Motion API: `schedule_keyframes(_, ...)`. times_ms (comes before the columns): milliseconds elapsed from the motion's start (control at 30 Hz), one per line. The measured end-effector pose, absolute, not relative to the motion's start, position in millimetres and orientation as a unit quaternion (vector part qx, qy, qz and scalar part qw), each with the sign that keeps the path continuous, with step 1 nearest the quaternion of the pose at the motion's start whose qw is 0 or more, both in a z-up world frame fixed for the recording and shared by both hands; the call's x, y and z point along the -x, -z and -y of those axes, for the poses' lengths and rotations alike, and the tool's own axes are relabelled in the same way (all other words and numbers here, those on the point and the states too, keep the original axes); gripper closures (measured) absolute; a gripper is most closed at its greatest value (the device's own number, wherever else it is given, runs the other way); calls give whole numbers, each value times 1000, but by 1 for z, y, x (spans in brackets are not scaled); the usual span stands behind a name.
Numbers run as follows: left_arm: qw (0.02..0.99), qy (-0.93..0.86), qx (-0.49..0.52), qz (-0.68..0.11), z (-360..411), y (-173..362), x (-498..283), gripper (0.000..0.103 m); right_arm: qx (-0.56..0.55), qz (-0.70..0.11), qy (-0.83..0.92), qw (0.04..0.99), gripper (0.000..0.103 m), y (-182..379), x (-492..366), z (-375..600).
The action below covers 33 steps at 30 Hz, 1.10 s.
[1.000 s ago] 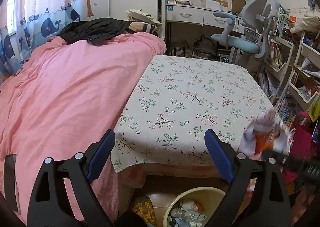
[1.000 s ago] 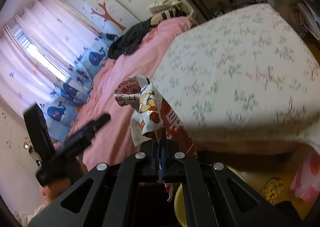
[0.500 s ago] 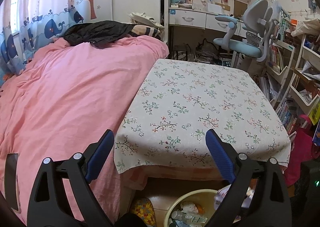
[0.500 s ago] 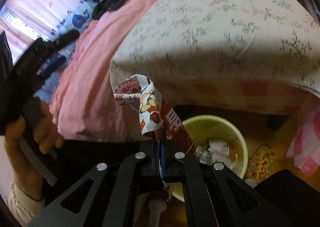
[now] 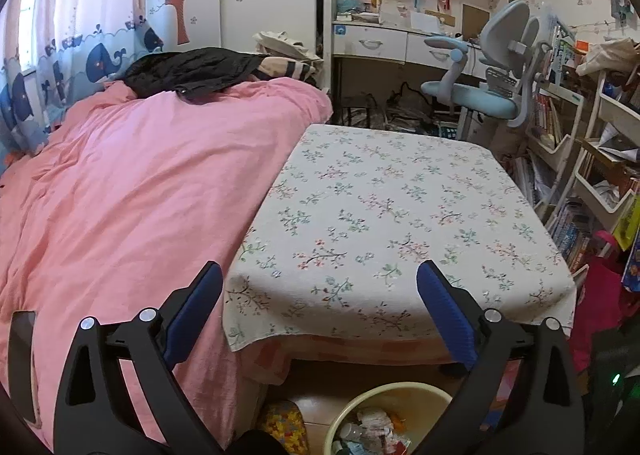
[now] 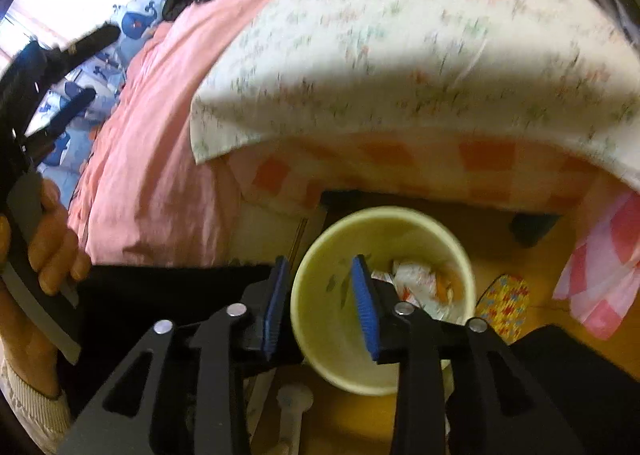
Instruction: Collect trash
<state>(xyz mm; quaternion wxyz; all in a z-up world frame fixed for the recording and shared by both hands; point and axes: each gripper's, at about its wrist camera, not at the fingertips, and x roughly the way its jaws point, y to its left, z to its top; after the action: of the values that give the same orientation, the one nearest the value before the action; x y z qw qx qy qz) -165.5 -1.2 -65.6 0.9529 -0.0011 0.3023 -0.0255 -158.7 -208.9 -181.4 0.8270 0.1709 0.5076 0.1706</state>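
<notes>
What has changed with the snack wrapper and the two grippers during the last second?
The right gripper came down over the yellow bin; its jaws are opening, nothing between them. The wrapper it held now lies in the bin. The left gripper stayed open over the floral tablecloth.

Yellow bin (image 6: 384, 295) on floor: mouth open from above, crumpled wrappers (image 6: 416, 287) low inside, room to spare above them. Table (image 5: 392, 215) edge overhangs just behind bin, cloth top bare. Pink bed (image 5: 132, 195) crowds bin's left. Right gripper (image 6: 320, 295) over near rim, jaws opening, nothing between. Patterned slipper (image 6: 504, 307) right of bin
</notes>
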Motion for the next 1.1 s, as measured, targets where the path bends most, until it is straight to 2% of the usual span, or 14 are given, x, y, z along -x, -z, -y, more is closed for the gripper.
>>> schedule_keyframes(33, 953, 29, 2, -302, 2, 64, 165, 8, -167, -493, -160, 839, 57, 172, 157, 212)
schedule_keyframes(100, 956, 36, -3, -292, 7, 57, 163, 8, -156, -459, -141, 863, 54, 150, 153, 220)
schedule_keyframes(167, 959, 44, -7, -280, 13, 47, 161, 8, -145, -419, -121, 888, 42, 126, 146, 228)
schedule_keyframes(233, 962, 52, -9, -267, 20, 37, 156, 8, -127, -381, -100, 910, 33, 102, 139, 236)
schedule_keyframes(300, 964, 59, -18, -258, 27, 27, 148, 8, -110, -349, -81, 927, 28, 82, 127, 244)
schedule_keyframes(367, 967, 61, -28, -245, 35, 17, 139, 8, -89, -319, -58, 942, 18, 63, 114, 251)
schedule_keyframes(500, 973, 56, -34, -221, 46, 3, 117, 7, -59, -265, -17, 962, 14, 44, 89, 259)
schedule_keyframes(633, 973, 55, -30, -221, 53, -2, 91, 7, -80, -220, 18, 972, 13, 49, 74, 272)
schedule_keyframes(1100, 977, 37, -36, -209, 55, 2, 57, 7, -48, -206, 45, 976, 10, 50, 55, 259)
